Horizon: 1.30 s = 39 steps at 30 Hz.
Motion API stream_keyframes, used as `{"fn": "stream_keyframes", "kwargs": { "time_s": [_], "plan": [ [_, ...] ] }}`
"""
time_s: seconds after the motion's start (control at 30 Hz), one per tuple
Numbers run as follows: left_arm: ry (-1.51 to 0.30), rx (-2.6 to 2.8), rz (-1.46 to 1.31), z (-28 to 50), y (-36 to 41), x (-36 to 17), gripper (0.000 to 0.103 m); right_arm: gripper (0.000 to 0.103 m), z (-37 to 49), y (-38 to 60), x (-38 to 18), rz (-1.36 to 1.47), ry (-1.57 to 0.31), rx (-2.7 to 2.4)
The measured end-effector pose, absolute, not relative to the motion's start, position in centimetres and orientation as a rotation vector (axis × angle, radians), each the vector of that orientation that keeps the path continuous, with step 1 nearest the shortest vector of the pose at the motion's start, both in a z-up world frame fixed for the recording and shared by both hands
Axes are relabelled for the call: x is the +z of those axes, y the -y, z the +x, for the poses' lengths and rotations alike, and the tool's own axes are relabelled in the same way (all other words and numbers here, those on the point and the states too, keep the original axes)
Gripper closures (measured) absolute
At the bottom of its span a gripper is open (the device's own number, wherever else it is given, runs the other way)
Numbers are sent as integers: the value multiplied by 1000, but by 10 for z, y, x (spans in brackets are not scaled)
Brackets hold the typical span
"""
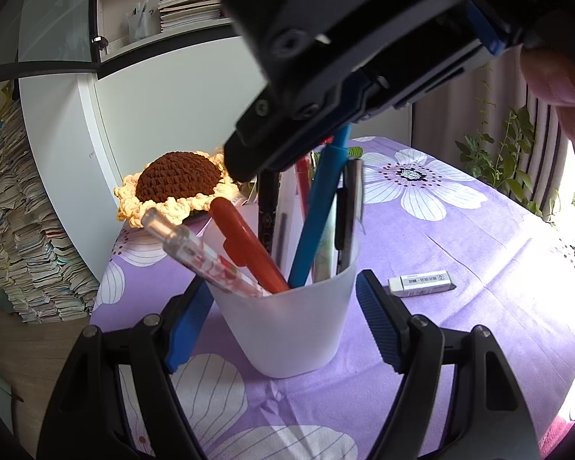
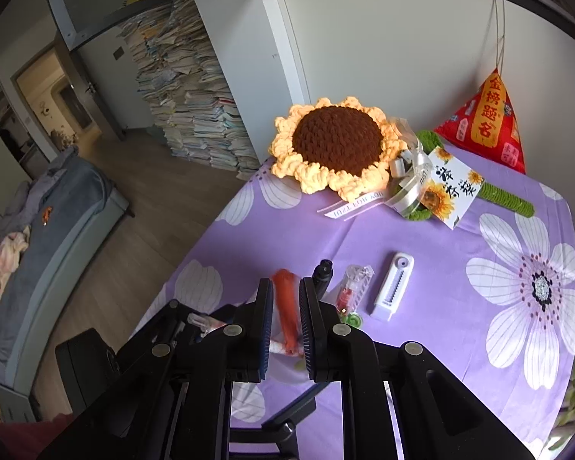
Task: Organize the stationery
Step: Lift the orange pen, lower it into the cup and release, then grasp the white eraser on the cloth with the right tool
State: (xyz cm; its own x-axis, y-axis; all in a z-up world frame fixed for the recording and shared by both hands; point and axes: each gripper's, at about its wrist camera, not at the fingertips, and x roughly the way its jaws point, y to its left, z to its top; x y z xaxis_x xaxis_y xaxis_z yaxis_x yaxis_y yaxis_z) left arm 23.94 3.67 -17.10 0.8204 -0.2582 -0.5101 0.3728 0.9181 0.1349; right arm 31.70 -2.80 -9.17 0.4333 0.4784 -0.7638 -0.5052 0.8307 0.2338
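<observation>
A frosted white cup (image 1: 295, 322) stands on the purple flowered tablecloth (image 1: 460, 237) and holds several pens: an orange-red pen (image 1: 249, 245), a blue pen (image 1: 318, 211), a clear patterned pen (image 1: 195, 249) and dark ones. My left gripper (image 1: 283, 322) has its blue pads on both sides of the cup, seemingly gripping it. My right gripper (image 2: 283, 314) hangs above the cup with narrow jaws around the orange-red pen (image 2: 287, 306); whether they pinch it is unclear. It shows from outside in the left wrist view (image 1: 272, 157).
A white eraser (image 1: 421, 281) lies right of the cup. A white correction tape (image 2: 393, 287) and a small clear item (image 2: 354, 287) lie on the cloth. A crocheted sunflower (image 2: 337, 145) with a card and a red pouch (image 2: 487, 122) sit at the back. Book stacks stand beyond the table.
</observation>
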Motion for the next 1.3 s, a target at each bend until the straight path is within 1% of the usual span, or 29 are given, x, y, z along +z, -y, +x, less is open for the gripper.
{"fn": "stream_keyframes", "kwargs": {
  "time_s": [0.13,0.3,0.37,0.4,0.43,0.47,0.5,0.53,0.57,0.7,0.8,1.03,1.07,1.17,1.23,1.27,1.3],
  "plan": [
    [-510,-344,234,240,-36,-171,28,88,312,39,-86,-4,-920,611],
    [-512,-341,232,240,-37,-171,28,88,299,63,-74,-60,-877,579],
    [-512,-341,232,240,-36,-171,28,85,297,76,-75,-84,-888,561],
    [-512,-341,232,240,-36,-171,28,78,296,83,-79,-95,-904,554],
    [-512,-341,232,240,-36,-171,28,68,297,92,-84,-99,-924,544],
    [-513,-341,232,240,-37,-171,28,61,297,98,-92,-104,-943,536],
    [-512,-341,233,240,-37,-171,28,52,297,104,-101,-118,-965,529],
    [-512,-341,233,239,-36,-171,28,48,296,109,-112,-147,-981,518],
    [-512,-341,233,240,-37,-171,28,48,295,112,-121,-177,-989,509],
    [-514,-340,233,239,-37,-171,28,48,288,116,-163,-354,-1007,491],
    [-516,-338,232,239,-38,-171,28,48,283,117,-184,-433,-1004,496],
    [-516,-339,232,239,-38,-171,28,48,291,124,-201,-356,-1010,579],
    [-516,-339,232,239,-38,-171,28,50,293,124,-204,-342,-1017,589],
    [-516,-339,232,239,-38,-171,28,65,295,127,-209,-325,-1003,592],
    [-518,-339,232,239,-39,-171,28,81,295,130,-210,-312,-1004,586],
    [-519,-339,231,239,-39,-171,28,85,294,130,-209,-309,-1003,582],
    [-519,-339,231,239,-39,-172,27,86,293,130,-209,-310,-1006,577]
  ]
}}
